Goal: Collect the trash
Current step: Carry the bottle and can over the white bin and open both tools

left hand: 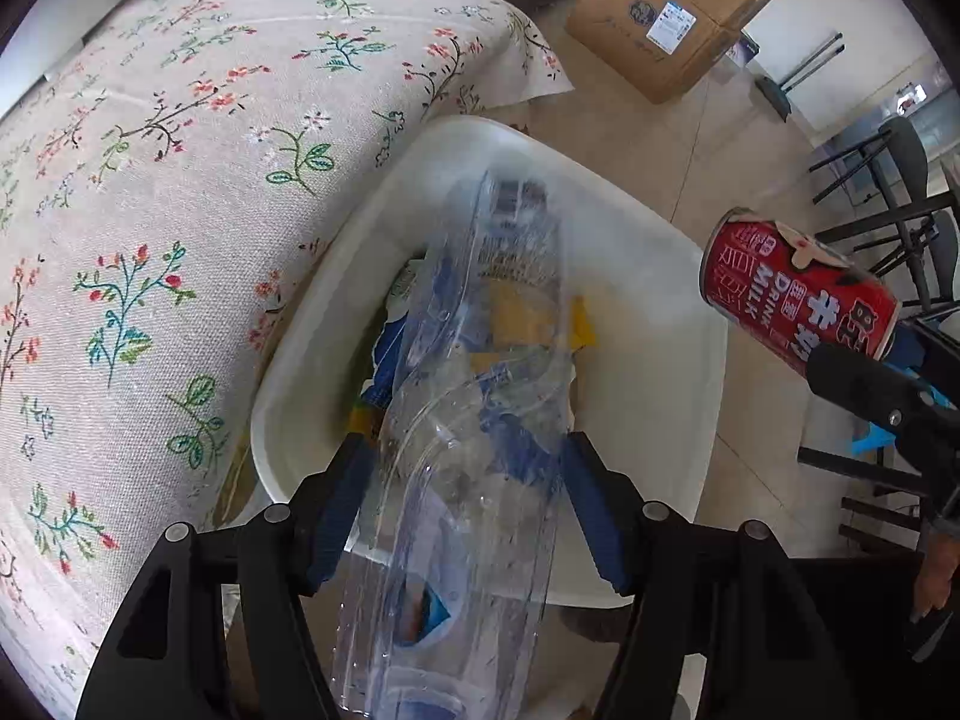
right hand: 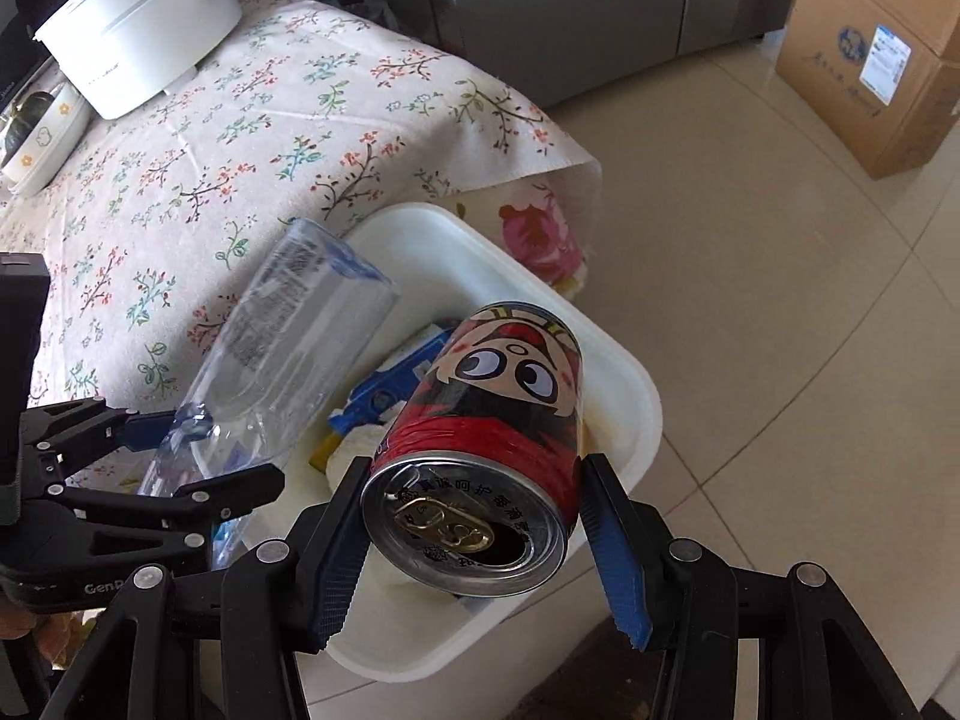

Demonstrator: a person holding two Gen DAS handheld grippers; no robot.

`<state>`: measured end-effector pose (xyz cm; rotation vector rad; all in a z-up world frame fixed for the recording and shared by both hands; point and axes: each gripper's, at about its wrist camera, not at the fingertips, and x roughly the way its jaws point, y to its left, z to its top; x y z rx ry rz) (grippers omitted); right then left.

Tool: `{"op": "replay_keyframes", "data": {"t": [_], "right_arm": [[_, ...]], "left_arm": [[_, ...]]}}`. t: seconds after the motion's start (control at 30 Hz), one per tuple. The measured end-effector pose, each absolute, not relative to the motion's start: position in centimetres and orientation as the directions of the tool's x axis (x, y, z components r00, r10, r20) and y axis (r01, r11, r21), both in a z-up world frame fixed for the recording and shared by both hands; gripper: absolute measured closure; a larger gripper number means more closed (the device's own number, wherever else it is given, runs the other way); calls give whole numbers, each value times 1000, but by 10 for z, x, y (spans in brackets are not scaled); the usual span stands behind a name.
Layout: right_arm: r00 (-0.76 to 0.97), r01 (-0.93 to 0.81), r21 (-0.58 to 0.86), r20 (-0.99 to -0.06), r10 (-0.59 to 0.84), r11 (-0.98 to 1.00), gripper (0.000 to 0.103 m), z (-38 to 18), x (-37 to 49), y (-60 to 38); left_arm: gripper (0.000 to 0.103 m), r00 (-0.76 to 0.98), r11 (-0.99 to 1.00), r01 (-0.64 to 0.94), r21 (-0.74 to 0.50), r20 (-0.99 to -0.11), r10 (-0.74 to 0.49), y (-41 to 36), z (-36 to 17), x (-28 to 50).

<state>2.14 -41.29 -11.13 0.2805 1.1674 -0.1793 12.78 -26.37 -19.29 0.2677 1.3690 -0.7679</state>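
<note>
My left gripper [left hand: 468,456] is shut on a clear plastic bottle [left hand: 474,420] and holds it over a white trash bin [left hand: 648,396] beside the table. The bottle also shows in the right wrist view [right hand: 288,354], with the left gripper [right hand: 198,450] around it. My right gripper [right hand: 474,480] is shut on a red milk drink can [right hand: 486,450], its opened top facing the camera, above the bin [right hand: 618,372]. The can shows at the right of the left wrist view [left hand: 798,294]. Blue and yellow wrappers [right hand: 384,390] lie in the bin.
A table with a floral cloth [left hand: 180,180] stands to the left of the bin. A white pot [right hand: 138,30] and a bowl [right hand: 42,138] sit at its far end. A cardboard box [right hand: 870,60] stands on the tiled floor. Black chair legs [left hand: 888,222] are at the right.
</note>
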Motion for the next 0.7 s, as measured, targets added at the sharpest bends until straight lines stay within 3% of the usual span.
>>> {"op": "replay_keyframes", "data": {"t": [0.07,0.13,0.4,0.57,0.63,0.7], "right_arm": [[378,291,124,-926,5,949,45,-113,20,-415],[372,294,122,-928,4,948,45,-115,18,-417],[358,299,122,-934,8,946,45,-119,16,-422],[341,302,156,-939,46,940,44,-123,22,-419],[338,309,169,-939,58,936,39,-122,25,-417],[345,311,168,-937,54,936,27,-119,27,-413]], "left_arm": [[33,1,731,626,-270,-938,-348,-265,-191,130],[23,10,726,633,-270,-934,-357,-265,-185,133],[13,60,739,619,-264,-923,-380,-233,-153,130],[1,109,778,581,-241,-924,-367,-203,-138,127],[1,141,800,556,-226,-923,-359,-188,-131,125],[1,219,832,528,-168,-920,-325,-172,-121,121]]}}
